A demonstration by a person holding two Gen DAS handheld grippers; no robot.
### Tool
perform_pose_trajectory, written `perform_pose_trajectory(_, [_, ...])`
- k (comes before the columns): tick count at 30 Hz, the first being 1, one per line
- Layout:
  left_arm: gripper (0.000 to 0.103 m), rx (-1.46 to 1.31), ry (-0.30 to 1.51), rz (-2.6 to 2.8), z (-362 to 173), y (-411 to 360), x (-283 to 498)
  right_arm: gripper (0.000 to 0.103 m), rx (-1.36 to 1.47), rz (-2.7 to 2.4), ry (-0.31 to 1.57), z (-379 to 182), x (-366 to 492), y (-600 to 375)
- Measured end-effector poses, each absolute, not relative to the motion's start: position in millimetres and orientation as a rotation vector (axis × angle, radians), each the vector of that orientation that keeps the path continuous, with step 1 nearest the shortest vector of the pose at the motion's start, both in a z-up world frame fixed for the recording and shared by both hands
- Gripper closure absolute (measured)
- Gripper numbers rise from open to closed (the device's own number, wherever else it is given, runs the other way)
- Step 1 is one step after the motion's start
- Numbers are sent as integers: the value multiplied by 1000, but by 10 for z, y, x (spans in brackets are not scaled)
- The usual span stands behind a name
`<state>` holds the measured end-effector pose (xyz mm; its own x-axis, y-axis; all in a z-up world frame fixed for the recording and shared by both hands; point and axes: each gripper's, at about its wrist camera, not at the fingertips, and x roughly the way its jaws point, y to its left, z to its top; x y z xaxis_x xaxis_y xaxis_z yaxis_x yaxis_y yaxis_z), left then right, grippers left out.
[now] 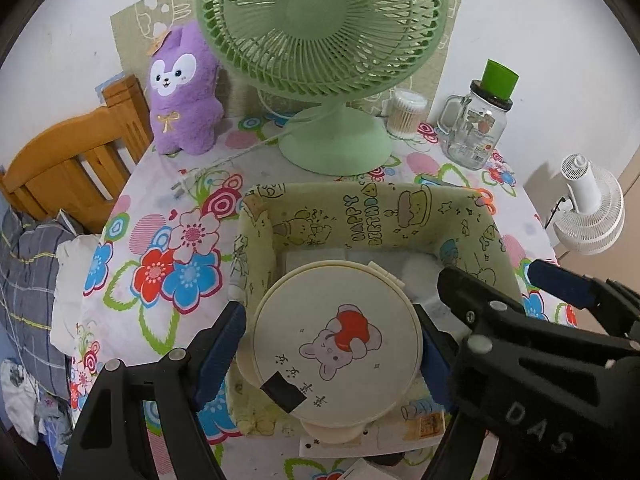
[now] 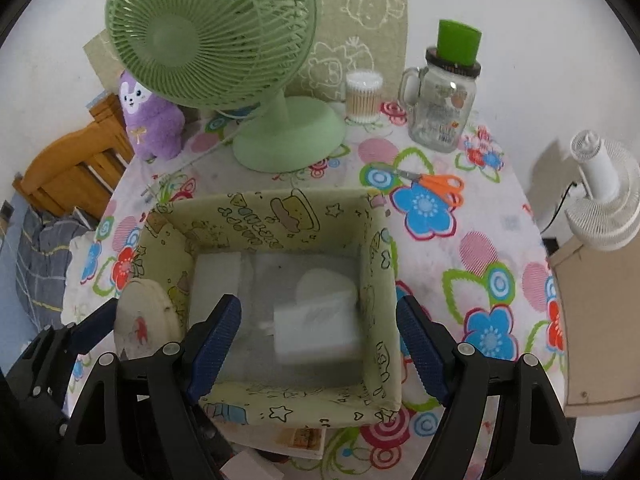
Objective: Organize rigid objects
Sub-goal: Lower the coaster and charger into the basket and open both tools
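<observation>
My left gripper (image 1: 332,340) is shut on a round cream hand mirror (image 1: 338,342) with a cartoon mouse on it, held over the near left part of the green cartoon-print fabric box (image 1: 360,208). The mirror's edge also shows in the right wrist view (image 2: 140,316) at the box's left wall. My right gripper (image 2: 318,344) is open and empty, its fingers (image 2: 216,340) hovering above the box (image 2: 280,216). Inside the box lie white blocks (image 2: 316,332). Orange scissors (image 2: 436,184) lie on the floral tablecloth right of the box.
A green desk fan (image 1: 320,36) stands behind the box, with a purple plush toy (image 1: 184,92) to its left. A cotton swab tub (image 2: 362,96) and a glass jar with a green cup on top (image 2: 444,100) stand at the back right. A wooden chair (image 1: 72,160) is on the left.
</observation>
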<state>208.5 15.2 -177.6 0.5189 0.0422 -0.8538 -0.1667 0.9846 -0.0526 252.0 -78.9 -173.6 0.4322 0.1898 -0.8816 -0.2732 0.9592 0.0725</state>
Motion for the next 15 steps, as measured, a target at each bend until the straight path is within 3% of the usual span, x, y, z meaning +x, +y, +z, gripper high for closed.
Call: perform_pose_trajectory(15, [21,-77,1041,104,-1919,72,2436,18,-70,193,1056,-1724,2602,-1020])
